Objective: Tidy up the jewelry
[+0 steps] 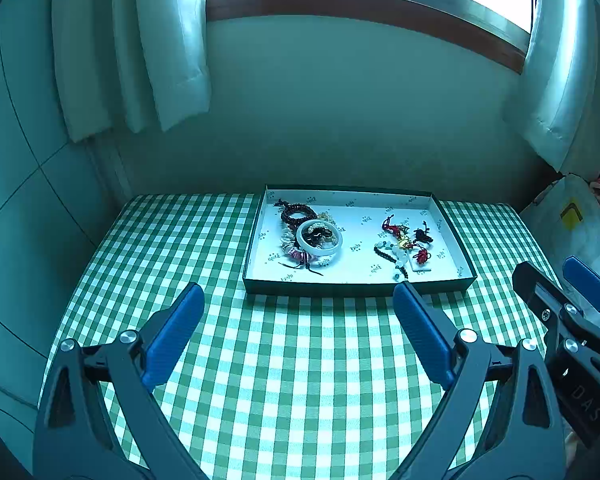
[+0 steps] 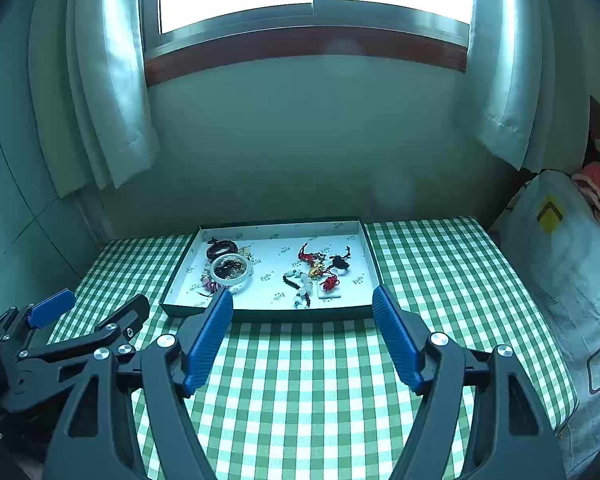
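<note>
Both grippers hang empty over the checked tablecloth [image 1: 300,360], fingers spread wide: the left gripper [image 1: 298,300] and the right gripper [image 2: 302,300]. The jewelry lies at twelve o'clock in the shallow box [image 2: 260,314], long axis running nine to three. The right one looks nearer the bead-and-charm cluster [image 2: 316,272]; the white bangle [image 1: 320,238] tops the left pile. Cloth around the box is open.

Checked cloth tablecloth [image 1: 300,360], matt paper-lined box [image 1: 452,236], glossy smooth white bangle [image 1: 320,240]
</note>
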